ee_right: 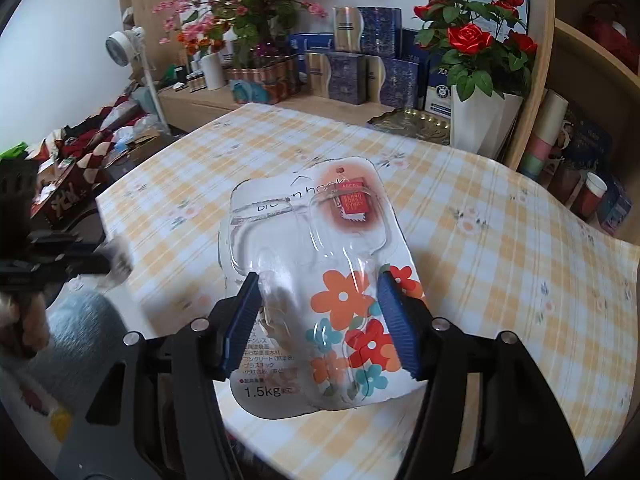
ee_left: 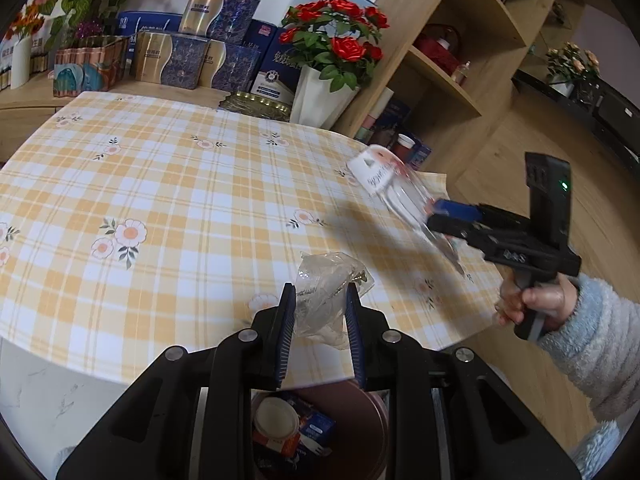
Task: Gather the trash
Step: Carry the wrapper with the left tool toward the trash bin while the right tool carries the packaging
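Left tongs [ee_left: 320, 312] clamp a light, crumpled wrapper [ee_left: 328, 288] above the bin [ee_left: 360, 420], while right tongs [ee_right: 320, 320] pinch the stiff, slippery blister pack [ee_right: 316, 264] across its lower edges.

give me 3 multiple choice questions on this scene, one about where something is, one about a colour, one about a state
1. Where is the bin?
A. on the table
B. on the floor below the left gripper
C. on the shelf

2. What colour are the roses in the white vase?
A. red
B. yellow
C. white

3. What is the state of the right gripper?
A. open and empty
B. shut on a paper cup
C. shut on the blister pack

Answers:
1. B, the left wrist view shows the bin low between the gripper's arms, off the edge of the table, with cartons already inside.
2. A, the blooms are plainly red above green leaves.
3. C, both blue pads press the sides of the flowered card with its clear plastic shell, held above the table.
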`<state>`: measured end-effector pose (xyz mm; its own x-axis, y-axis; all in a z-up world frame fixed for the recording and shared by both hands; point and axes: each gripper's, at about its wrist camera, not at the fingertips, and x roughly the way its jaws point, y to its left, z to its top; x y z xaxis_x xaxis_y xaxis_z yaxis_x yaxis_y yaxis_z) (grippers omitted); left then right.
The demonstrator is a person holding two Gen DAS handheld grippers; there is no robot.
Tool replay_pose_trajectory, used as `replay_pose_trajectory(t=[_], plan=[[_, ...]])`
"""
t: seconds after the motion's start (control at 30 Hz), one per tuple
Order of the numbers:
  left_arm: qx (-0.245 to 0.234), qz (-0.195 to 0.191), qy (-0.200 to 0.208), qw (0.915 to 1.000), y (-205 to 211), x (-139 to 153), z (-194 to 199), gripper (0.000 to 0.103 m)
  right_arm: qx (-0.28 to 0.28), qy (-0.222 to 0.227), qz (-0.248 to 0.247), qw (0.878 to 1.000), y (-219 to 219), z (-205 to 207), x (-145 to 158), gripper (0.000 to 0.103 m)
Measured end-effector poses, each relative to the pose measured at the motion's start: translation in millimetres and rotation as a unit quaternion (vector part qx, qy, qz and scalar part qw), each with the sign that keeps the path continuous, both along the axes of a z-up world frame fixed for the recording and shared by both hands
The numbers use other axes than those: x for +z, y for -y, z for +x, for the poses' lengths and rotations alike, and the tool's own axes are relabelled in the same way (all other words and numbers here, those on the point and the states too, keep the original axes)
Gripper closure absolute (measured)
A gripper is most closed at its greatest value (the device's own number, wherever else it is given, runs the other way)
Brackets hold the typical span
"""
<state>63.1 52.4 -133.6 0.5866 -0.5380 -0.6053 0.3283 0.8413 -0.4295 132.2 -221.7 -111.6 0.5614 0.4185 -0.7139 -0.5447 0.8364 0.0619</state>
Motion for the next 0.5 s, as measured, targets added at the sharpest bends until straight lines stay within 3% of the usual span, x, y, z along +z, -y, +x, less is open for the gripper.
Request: replay_pose_trajectory(t=[0.2,0.5], plan=[[-0.008,0.01,0.011,0.9999,-3,5,-30,0.079,0.031,-0.017,-0.016,0.999,-8,-69,-7,0.042],[-0.008,0.023,0.021,0.9995,-14,12,-69,0.079,0.099,-0.08,-0.039,0.991,-40,-154,-45,0.042]])
